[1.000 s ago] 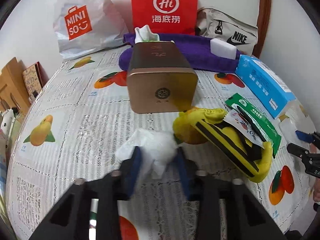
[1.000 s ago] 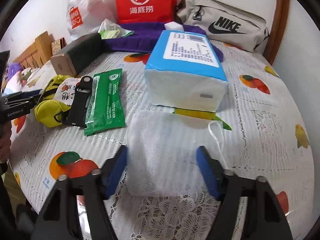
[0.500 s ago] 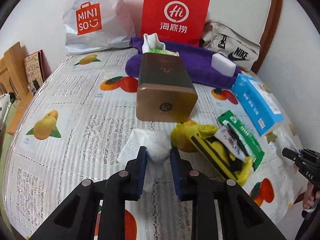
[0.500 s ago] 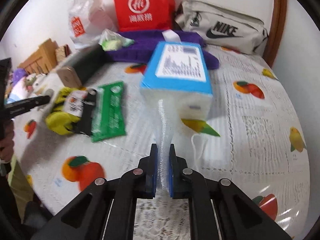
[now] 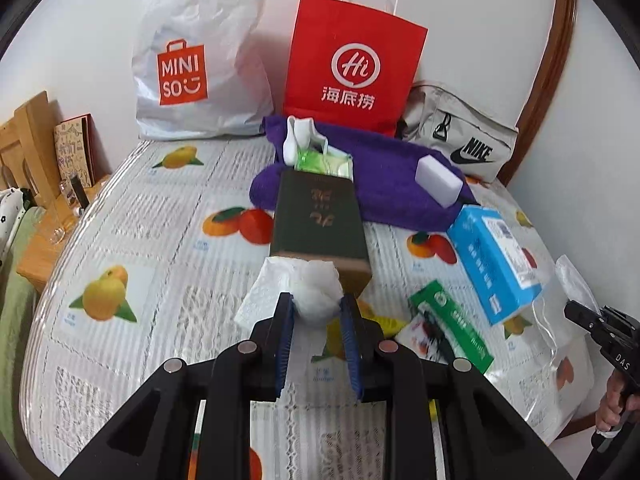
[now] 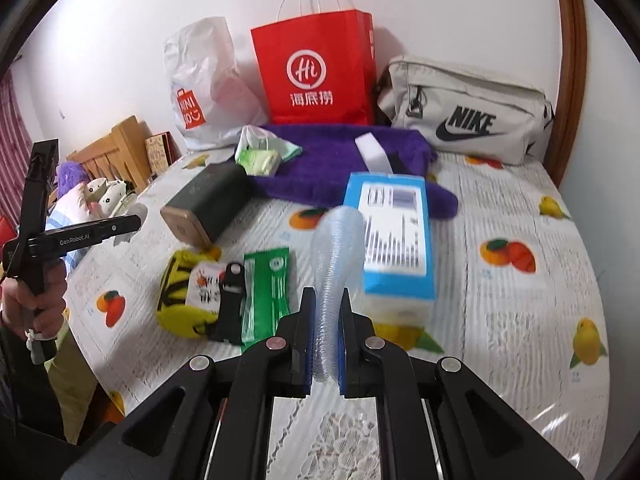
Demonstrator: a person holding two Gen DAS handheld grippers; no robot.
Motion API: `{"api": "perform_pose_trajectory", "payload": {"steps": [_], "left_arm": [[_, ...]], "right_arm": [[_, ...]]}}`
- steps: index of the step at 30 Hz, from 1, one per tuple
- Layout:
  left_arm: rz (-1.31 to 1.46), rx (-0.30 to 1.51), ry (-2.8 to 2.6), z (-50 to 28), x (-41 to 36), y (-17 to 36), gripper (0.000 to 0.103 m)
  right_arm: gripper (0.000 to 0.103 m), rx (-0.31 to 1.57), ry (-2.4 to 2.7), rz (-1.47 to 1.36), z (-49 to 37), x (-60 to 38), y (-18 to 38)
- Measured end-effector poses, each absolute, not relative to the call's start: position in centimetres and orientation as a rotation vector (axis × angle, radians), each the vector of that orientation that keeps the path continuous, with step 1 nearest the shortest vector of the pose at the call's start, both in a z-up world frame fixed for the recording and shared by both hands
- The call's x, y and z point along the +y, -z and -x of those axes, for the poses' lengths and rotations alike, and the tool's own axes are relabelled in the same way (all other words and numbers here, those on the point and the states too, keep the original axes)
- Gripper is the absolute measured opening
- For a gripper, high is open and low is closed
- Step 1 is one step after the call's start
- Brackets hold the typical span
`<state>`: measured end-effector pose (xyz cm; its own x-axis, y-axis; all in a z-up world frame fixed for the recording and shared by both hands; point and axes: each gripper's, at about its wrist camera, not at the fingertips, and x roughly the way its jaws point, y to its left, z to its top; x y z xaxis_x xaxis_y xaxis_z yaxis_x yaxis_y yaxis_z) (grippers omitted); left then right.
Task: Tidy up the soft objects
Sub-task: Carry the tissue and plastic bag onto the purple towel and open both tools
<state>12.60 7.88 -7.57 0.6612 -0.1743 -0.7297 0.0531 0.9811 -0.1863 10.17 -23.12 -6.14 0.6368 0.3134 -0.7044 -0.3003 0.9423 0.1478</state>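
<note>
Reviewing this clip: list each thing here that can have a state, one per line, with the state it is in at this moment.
left tool: shut on the white tissue wad, held off the table.
right tool: shut on the clear mesh bag, pinched flat.
red paper bag: upright against the wall.
dark green box: lying on its side.
blue tissue pack: lying flat.
green wipes pack: lying flat, sealed.

A crumpled white tissue (image 5: 310, 290) is pinched in the left tongs (image 5: 316, 312), lifted off the table; a clear ribbed plastic bag (image 6: 334, 264) stands squeezed upright between the right tongs (image 6: 325, 322)
</note>
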Motion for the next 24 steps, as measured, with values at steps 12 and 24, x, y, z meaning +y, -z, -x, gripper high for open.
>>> {"api": "perform_pose_trajectory", "payload": {"steps": [12, 24], "left_arm": [[0.181, 0.817, 0.126, -15.6, 7.5, 5.1, 0.023], [0.186, 0.827, 0.111, -19.5, 7.1, 4.5, 0.023]], "right_arm": [[0.008, 0.760, -0.388, -0.042, -14.5, -22.9, 3.4], [0.008, 0.741, -0.376, -0.043, -21.0, -23.2, 1.9]]}}
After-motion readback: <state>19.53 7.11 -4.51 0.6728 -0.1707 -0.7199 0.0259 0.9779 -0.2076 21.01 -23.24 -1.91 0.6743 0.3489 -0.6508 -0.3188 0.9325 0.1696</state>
